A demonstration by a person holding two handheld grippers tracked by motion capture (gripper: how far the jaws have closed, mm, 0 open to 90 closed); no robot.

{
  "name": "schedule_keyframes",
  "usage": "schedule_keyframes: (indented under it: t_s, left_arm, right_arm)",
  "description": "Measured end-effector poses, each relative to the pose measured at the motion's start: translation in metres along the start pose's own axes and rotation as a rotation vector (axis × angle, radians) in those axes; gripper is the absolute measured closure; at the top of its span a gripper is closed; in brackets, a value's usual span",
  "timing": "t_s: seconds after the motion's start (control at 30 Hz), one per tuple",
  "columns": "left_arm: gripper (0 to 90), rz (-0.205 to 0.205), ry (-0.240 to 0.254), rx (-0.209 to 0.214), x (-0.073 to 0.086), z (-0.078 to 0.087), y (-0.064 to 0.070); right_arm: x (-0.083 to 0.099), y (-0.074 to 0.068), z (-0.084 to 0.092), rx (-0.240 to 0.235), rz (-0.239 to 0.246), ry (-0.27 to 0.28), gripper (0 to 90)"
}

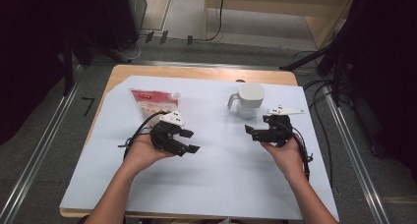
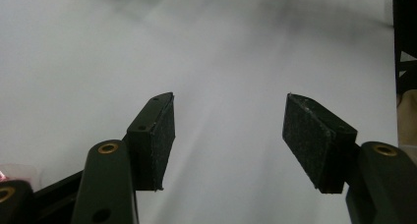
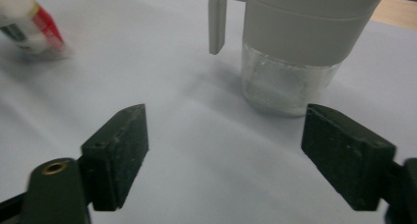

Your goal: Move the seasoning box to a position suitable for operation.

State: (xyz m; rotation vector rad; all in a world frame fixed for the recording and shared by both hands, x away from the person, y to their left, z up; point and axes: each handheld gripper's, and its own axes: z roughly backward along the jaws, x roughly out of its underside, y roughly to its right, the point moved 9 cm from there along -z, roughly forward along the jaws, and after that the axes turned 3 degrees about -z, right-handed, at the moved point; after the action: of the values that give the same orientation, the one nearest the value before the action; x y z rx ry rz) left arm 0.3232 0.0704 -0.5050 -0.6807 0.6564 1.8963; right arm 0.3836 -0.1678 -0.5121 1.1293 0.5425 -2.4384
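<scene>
- White-lidded jug (image 1: 248, 100), one of them, stands upright on the far right part of the sheet (image 1: 221, 170), handle toward the left in the high view; clear lower body, contents hard to make out.
- Right gripper view: jug (image 3: 290, 47) top is cut off by the frame edge; it sits just beyond the jaws, toward the right jaw, not touching either.
- Right gripper (image 1: 252, 131): near the jug, on the person's side of it, jaws pointing left across the sheet. Jaws apart, nothing between them. Right hand (image 1: 285, 153) cups it from below, forearm coming in from the bottom edge.
- Left gripper (image 1: 189, 140): jaws apart, nothing between them, blank sheet ahead. Left hand (image 1: 142, 153) holds it palm up, jaws pointing right.
- One red-and-white pouch (image 1: 153, 102) lies flat at the far left, just behind the left gripper; print too small to read. In the right gripper view its corner (image 3: 29, 25) is blurred and cut off.
- Count: two grippers, one jug, one pouch, one sheet on a wooden table (image 1: 196, 72).
</scene>
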Motion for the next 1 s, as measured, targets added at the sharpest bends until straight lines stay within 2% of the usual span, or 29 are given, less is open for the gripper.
schedule_keyframes:
  t_s: [0.03, 0.1, 0.17, 0.2, 0.33, 0.4, 0.43, 0.5, 0.57, 0.73, 0.8, 0.87, 0.9, 1.0]
  left_arm:
    - [38.0, 0.000, 0.000, 0.000, 0.000, 0.000, 0.000]
    - [38.0, -0.001, -0.005, 0.001, 0.000, 0.000, 0.000]
    - [38.0, 0.001, -0.003, 0.006, 0.000, 0.000, 0.000]
    - [38.0, 0.001, -0.002, 0.006, 0.000, 0.000, 0.000]
    - [38.0, 0.003, -0.004, 0.007, 0.000, -0.001, 0.000]
    - [38.0, 0.006, -0.004, 0.008, 0.000, -0.002, 0.000]
    - [38.0, 0.000, -0.018, 0.008, 0.000, -0.002, 0.000]
    - [38.0, 0.003, -0.015, 0.008, 0.000, -0.003, 0.000]
    - [38.0, 0.003, -0.015, 0.009, 0.000, -0.003, 0.000]
    - [37.9, 0.005, -0.011, 0.016, -0.001, -0.004, 0.000]
    - [37.9, 0.006, -0.011, 0.016, 0.000, -0.004, 0.000]
    - [37.9, 0.009, -0.011, 0.016, 0.000, -0.004, 0.000]
    - [37.9, 0.006, -0.010, 0.017, 0.000, -0.003, -0.001]
    - [37.9, 0.009, -0.006, 0.015, 0.000, -0.003, -0.001]
  right_arm:
    - [0.000, 0.000, 0.000, 0.000, 0.000, 0.000, 15.9]
    - [-0.004, 0.002, -0.005, 0.038, -0.005, 0.005, 13.7]
    - [-0.005, 0.002, -0.007, 0.048, -0.011, 0.004, 13.4]
    - [-0.006, 0.005, -0.012, 0.072, -0.023, 0.001, 10.1]
    - [-0.008, 0.008, -0.018, 0.093, -0.034, 0.019, 9.5]
    - [-0.009, 0.011, -0.023, 0.110, -0.054, 0.030, 9.0]
    - [-0.009, 0.012, -0.025, 0.112, -0.063, 0.032, 8.9]
    - [-0.010, 0.014, -0.027, 0.116, -0.062, 0.035, 9.0]
    - [-0.011, 0.017, -0.032, 0.123, -0.090, 0.046, 9.1]
    - [-0.013, 0.021, -0.040, 0.138, -0.090, 0.051, 9.3]
    - [-0.016, 0.024, -0.046, 0.161, -0.084, 0.057, 10.1]
    - [-0.016, 0.024, -0.047, 0.150, -0.093, 0.058, 10.1]
    - [-0.019, 0.024, -0.049, 0.143, -0.116, 0.066, 10.1]
    - [-0.022, 0.024, -0.050, 0.144, -0.116, 0.087, 10.1]
